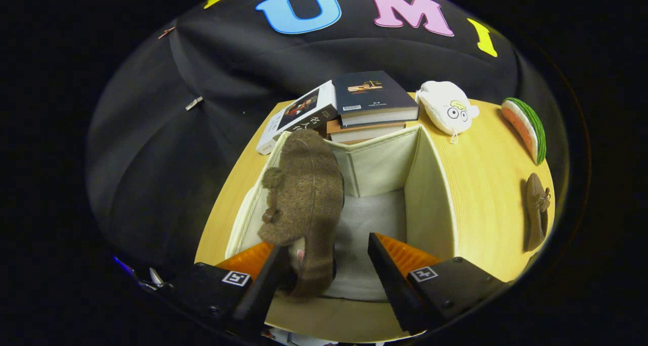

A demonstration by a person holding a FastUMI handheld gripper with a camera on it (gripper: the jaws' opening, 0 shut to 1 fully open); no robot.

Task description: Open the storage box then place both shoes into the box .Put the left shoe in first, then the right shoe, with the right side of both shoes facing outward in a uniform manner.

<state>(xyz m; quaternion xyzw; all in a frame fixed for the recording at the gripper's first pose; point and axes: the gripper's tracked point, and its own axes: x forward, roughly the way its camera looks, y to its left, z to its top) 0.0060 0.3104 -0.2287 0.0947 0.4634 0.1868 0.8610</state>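
Tabletop [481, 184]: you're looking down on a light wood surface.
Storage box [428, 194]: it stands open on the wood, mid-surface, cream fabric walls.
Books [374, 103]: stacked just behind the box, one more leaning at their left.
White plush toy [446, 110]: lying right of the books.
Watermelon slice toy [526, 128]: further right, near the edge.
Brown shoe [536, 209]: you'll see it well right of the box.

shoe [304, 199] in box [430, 194], books [364, 113] behind
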